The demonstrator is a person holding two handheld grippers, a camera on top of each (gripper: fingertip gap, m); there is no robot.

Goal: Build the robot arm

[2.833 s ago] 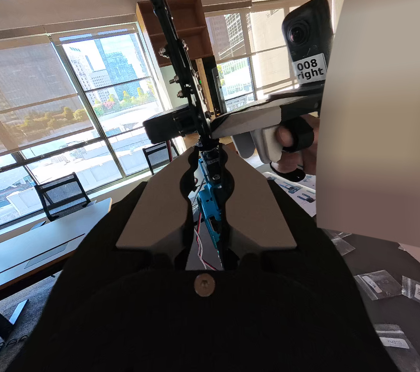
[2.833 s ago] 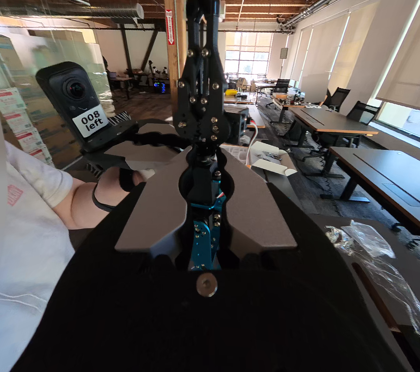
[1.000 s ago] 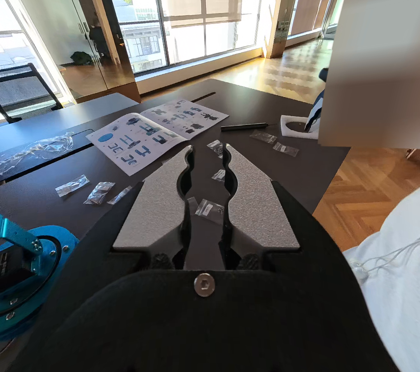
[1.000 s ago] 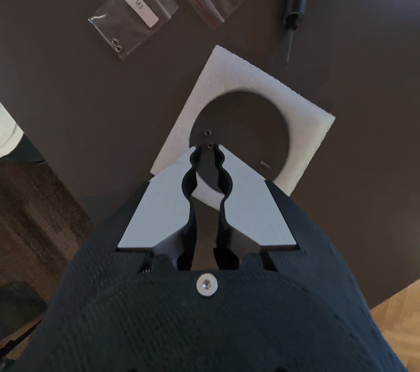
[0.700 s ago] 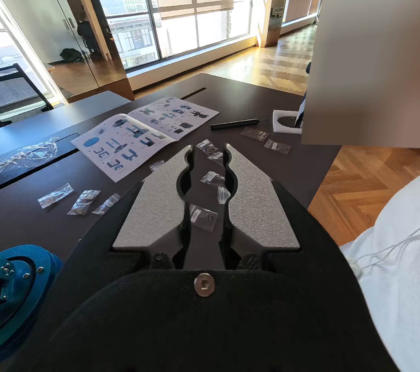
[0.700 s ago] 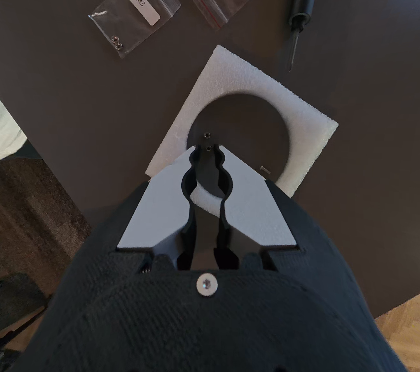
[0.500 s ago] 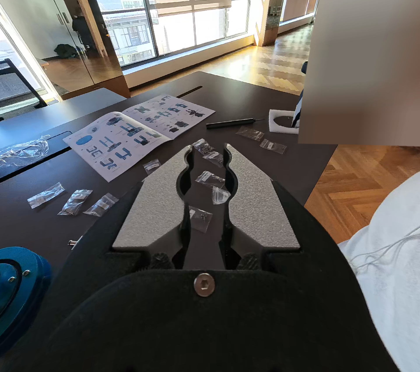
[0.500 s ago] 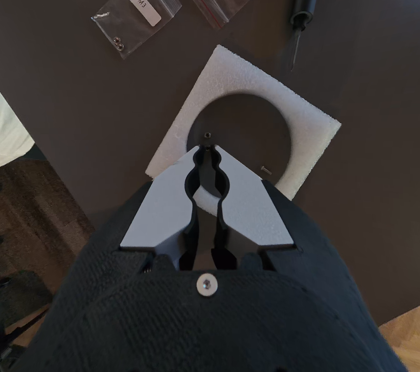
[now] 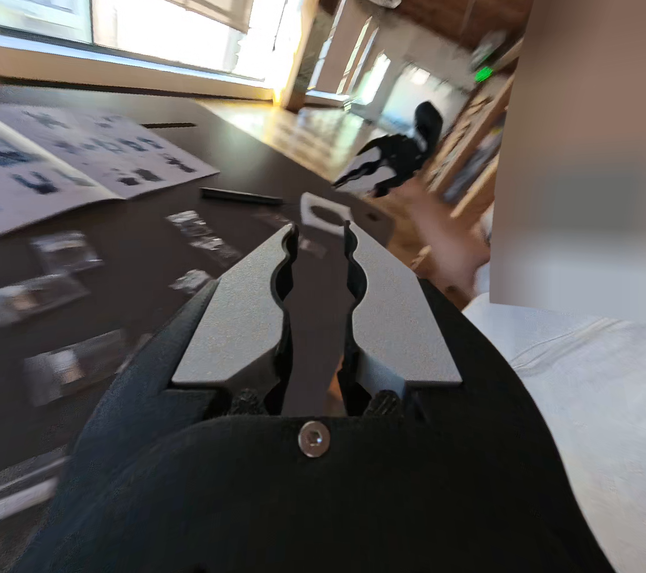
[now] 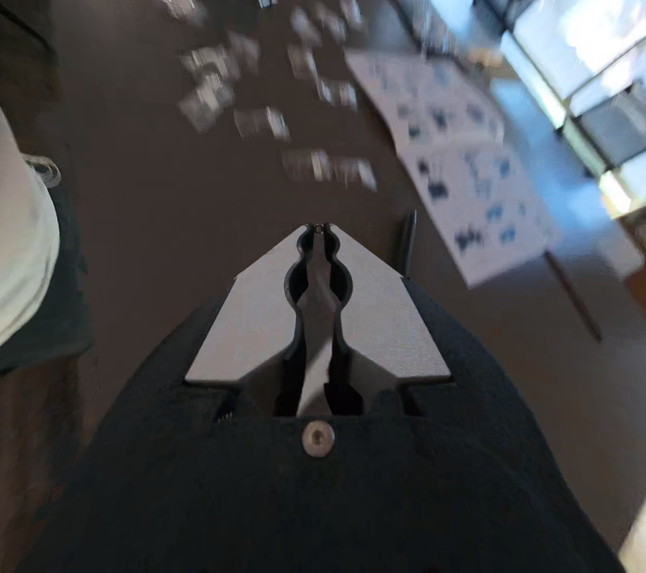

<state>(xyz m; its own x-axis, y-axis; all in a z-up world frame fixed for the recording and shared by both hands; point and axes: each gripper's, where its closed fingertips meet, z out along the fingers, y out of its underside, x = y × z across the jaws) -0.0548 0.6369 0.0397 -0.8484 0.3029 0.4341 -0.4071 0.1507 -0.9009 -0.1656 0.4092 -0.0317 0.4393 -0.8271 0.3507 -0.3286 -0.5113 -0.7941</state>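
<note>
My right gripper is shut on a tiny metal nut pinched at its very tips, held above the dark table. The view is blurred by motion. A black screwdriver lies just right of the tips. In the left wrist view my left gripper is open and empty, low over the table. It points at a white foam square with a round hole. The right gripper shows beyond the foam, raised in a hand.
An open instruction booklet lies on the table's far side. Several small clear bags of parts are scattered across the middle. The screwdriver lies between booklet and foam. The table edge and wood floor are to the right. Spacing between my two grippers at the tips: around 30 centimetres.
The right gripper closed on a nut inside the foam's hole, lifted away and swung to face the table. The left gripper tilted and turned right toward the foam. Both views are now motion-blurred.
</note>
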